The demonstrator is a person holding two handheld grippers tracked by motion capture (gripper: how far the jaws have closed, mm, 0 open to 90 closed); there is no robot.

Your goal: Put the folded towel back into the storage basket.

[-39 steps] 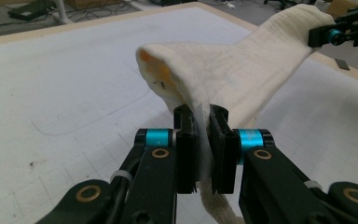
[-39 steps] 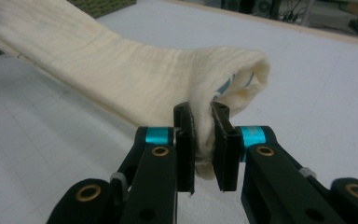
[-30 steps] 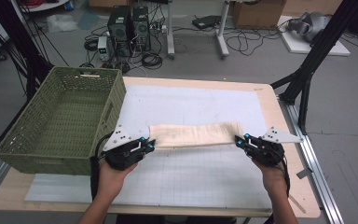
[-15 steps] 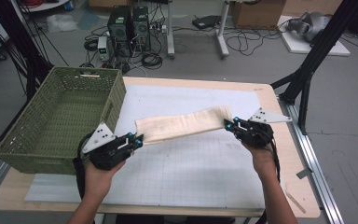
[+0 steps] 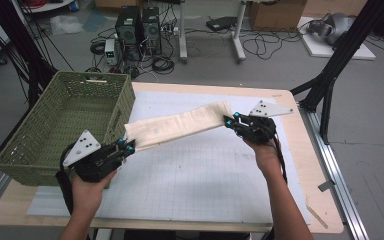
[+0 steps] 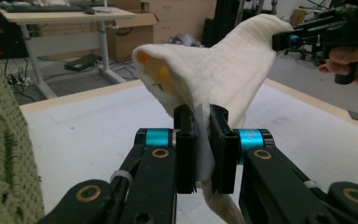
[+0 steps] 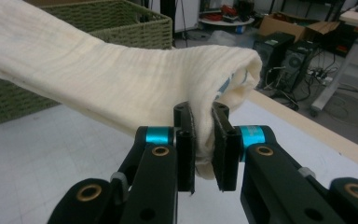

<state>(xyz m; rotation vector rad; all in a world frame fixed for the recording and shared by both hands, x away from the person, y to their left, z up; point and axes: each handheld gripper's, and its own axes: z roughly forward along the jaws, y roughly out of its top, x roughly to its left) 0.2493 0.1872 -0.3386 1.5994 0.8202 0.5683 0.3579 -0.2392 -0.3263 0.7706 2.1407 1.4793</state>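
A folded cream cloth (image 5: pixel 177 125) hangs stretched in the air above the white gridded mat (image 5: pixel 205 170), slanting from lower left up to the right. My left gripper (image 5: pixel 127 145) is shut on its left end, beside the basket's near corner. In the left gripper view the jaws pinch the cloth (image 6: pixel 223 70) at the left gripper (image 6: pixel 203 140), and the far hand's gripper (image 6: pixel 289 41) grips the other end. My right gripper (image 5: pixel 228 120) is shut on the right end; in the right gripper view its jaws at the right gripper (image 7: pixel 203 140) clamp the cloth (image 7: pixel 121 79).
A green woven basket (image 5: pixel 35 150) stands on the table's left side, its inside bare. The wooden table edge (image 5: pixel 320 165) runs along the right. Black frame legs (image 5: pixel 330 75), computers (image 5: pixel 137 25) and cables stand on the floor beyond.
Both hands have risen and lifted the cloth off the mat. The whole cloth has shifted toward the far side and tilted, the right end now higher and farther than the left.
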